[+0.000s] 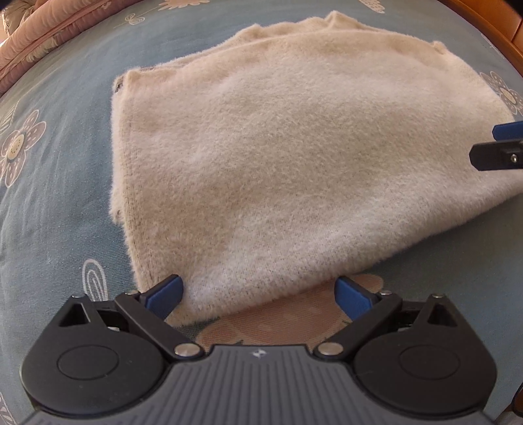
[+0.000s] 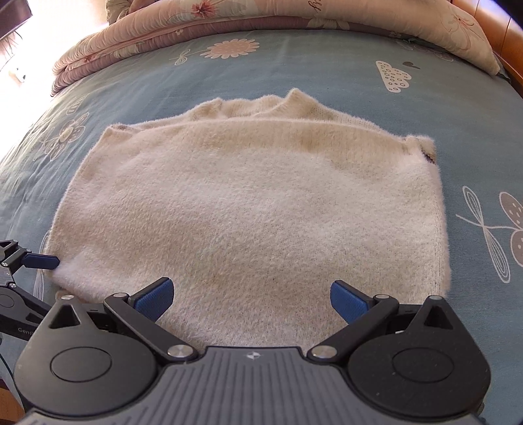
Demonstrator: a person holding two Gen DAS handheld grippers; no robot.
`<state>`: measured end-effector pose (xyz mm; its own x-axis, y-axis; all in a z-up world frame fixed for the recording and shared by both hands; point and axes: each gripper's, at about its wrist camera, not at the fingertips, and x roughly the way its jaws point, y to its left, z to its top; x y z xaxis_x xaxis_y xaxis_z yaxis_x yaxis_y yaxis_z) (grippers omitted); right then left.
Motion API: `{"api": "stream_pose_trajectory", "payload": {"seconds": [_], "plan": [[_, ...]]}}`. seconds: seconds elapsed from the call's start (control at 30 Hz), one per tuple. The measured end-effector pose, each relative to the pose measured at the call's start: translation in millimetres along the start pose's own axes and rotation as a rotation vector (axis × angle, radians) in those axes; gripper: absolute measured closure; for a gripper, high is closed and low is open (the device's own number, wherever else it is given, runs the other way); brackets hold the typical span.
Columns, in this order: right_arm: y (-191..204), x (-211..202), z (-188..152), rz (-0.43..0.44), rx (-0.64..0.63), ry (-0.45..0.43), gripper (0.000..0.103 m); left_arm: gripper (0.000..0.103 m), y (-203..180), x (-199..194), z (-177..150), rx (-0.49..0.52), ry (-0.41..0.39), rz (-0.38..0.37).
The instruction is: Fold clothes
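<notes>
A fluffy cream sweater (image 1: 268,153) lies folded on the blue bedsheet, its collar at the far side (image 2: 281,104). My left gripper (image 1: 260,296) is open at the sweater's near left corner, the fold's edge lying between its blue pads. My right gripper (image 2: 251,299) is open too, low over the near edge of the sweater (image 2: 248,209), with cloth under both pads but nothing pinched. The left gripper's blue fingertip (image 2: 42,261) shows at the sweater's left corner in the right wrist view. One fingertip of the right gripper (image 1: 497,153) shows at the right edge of the left wrist view.
The blue bedsheet (image 2: 327,55) with flower and dragonfly prints spreads around the sweater. A pink floral quilt (image 2: 196,23) is bunched along the far side. A wooden bed frame (image 1: 490,29) runs along the right. Bright light comes from the far left.
</notes>
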<state>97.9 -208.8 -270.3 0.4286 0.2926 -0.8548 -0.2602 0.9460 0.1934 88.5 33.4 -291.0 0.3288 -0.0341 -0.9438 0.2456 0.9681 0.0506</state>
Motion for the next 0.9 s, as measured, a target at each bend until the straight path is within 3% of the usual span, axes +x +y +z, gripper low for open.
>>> {"api": "stream_pose_trajectory", "payload": {"seconds": [0.13, 0.3, 0.47, 0.63, 0.73, 0.9], "plan": [[10.1, -4.3, -5.1, 0.06, -0.039, 0.009, 0.0, 0.004, 9.4, -8.1, 9.3, -0.041, -0.038, -0.003], [34.7, -3.8, -11.6, 0.184, -0.086, 0.017, 0.0, 0.004, 22.2, 5.5, 13.4, -0.111, 0.003, 0.003], [63.9, 7.3, -16.5, 0.274, -0.138, 0.057, 0.0, 0.004, 20.5, 5.5, 13.6, -0.099, 0.007, 0.008], [52.4, 10.7, -23.6, 0.215, -0.113, 0.092, 0.0, 0.004, 20.8, 5.5, 18.8, -0.112, 0.027, 0.012], [31.5, 6.7, -29.2, 0.156, -0.083, 0.107, 0.0, 0.004, 14.3, -4.8, 24.7, -0.103, -0.009, 0.014], [5.5, -4.6, -39.6, 0.064, -0.047, 0.122, 0.0, 0.004, -13.4, -17.6, 44.0, -0.072, -0.078, -0.09]]}}
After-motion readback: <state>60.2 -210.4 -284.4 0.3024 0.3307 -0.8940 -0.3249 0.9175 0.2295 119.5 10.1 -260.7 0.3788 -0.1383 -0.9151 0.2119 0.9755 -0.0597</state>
